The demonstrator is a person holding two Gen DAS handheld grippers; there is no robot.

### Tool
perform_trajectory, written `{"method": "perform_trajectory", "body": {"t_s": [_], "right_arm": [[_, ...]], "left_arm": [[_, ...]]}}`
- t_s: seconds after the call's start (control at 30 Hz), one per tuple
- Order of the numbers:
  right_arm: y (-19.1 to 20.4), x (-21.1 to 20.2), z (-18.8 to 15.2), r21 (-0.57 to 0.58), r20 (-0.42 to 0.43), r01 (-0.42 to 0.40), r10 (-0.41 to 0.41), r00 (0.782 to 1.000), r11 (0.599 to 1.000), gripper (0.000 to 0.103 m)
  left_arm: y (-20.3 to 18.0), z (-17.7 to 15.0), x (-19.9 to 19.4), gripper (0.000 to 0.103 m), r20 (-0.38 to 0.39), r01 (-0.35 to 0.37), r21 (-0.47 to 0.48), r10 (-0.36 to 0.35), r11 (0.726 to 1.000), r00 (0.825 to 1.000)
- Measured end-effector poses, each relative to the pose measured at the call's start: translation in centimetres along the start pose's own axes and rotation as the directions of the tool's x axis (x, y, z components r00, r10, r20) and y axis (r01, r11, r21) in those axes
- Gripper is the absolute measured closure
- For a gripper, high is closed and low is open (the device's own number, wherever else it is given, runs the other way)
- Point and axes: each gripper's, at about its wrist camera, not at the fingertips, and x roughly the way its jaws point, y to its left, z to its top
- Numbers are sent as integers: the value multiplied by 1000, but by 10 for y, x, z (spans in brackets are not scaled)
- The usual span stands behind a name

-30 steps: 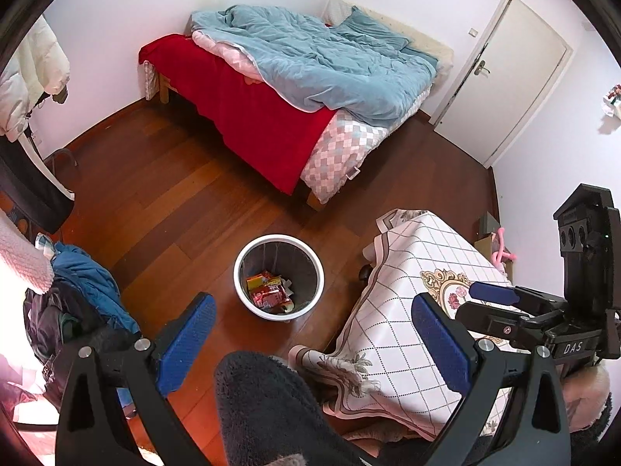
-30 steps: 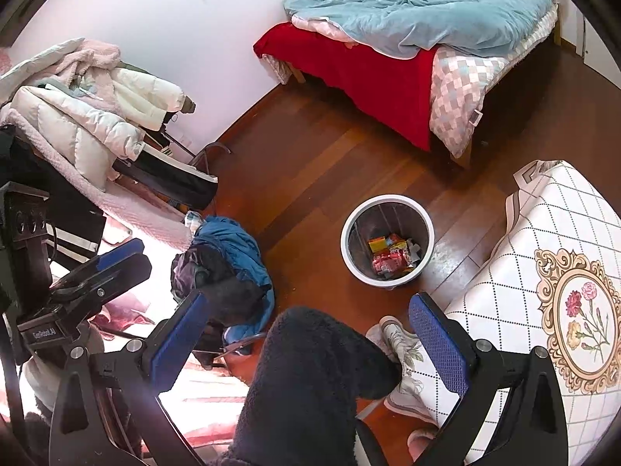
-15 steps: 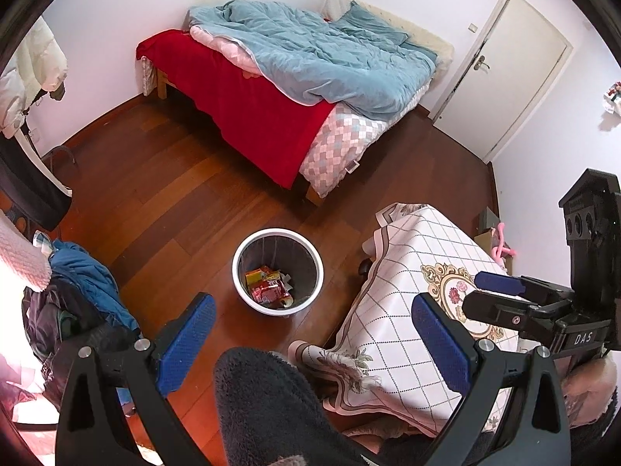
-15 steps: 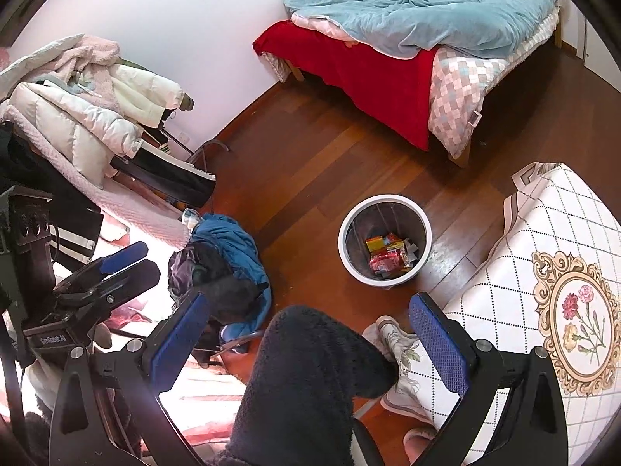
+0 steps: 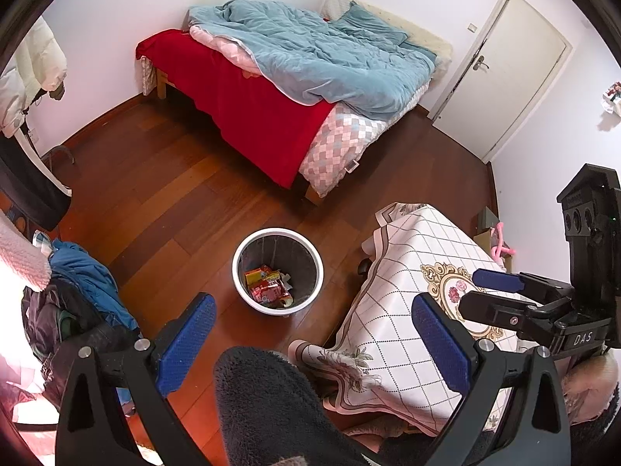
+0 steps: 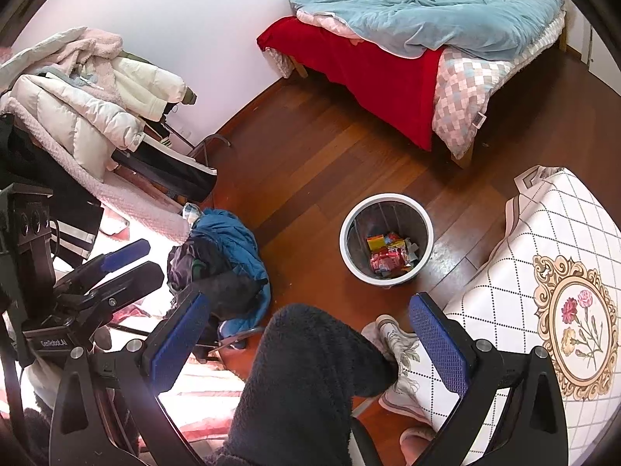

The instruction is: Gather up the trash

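A white-rimmed grey trash bin (image 5: 278, 275) stands on the wooden floor between the bed and the table; it also shows in the right wrist view (image 6: 386, 237). Red and yellow wrappers (image 5: 268, 286) lie at its bottom, and show in the right wrist view too (image 6: 389, 253). My left gripper (image 5: 312, 343) is open and empty, held high above the floor. My right gripper (image 6: 306, 341) is open and empty, also held high. The right gripper also shows at the right of the left wrist view (image 5: 500, 291), and the left gripper at the left of the right wrist view (image 6: 128, 268).
A table with a white diamond-pattern cloth (image 5: 411, 310) stands right of the bin. A bed with a red sheet and a blue duvet (image 5: 295, 77) lies behind. A chair heaped with clothes (image 6: 221, 264) and a coat rack (image 6: 89, 108) stand to the left. A white door (image 5: 504, 70) is closed. A dark fleece-clad knee (image 6: 310, 369) fills the foreground.
Both views have shifted slightly. The right gripper seen in the left view has drifted a little lower and right. Both grippers stay open and empty.
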Motion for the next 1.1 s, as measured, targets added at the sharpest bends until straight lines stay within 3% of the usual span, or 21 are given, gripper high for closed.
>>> {"method": "perform_trajectory", "body": {"t_s": [1.1], "right_arm": [[12, 12, 6, -13, -17, -8, 8, 1000, 1000, 0]], "left_arm": [[3, -5, -8, 0, 13, -6, -17, 6, 1000, 1000]]}}
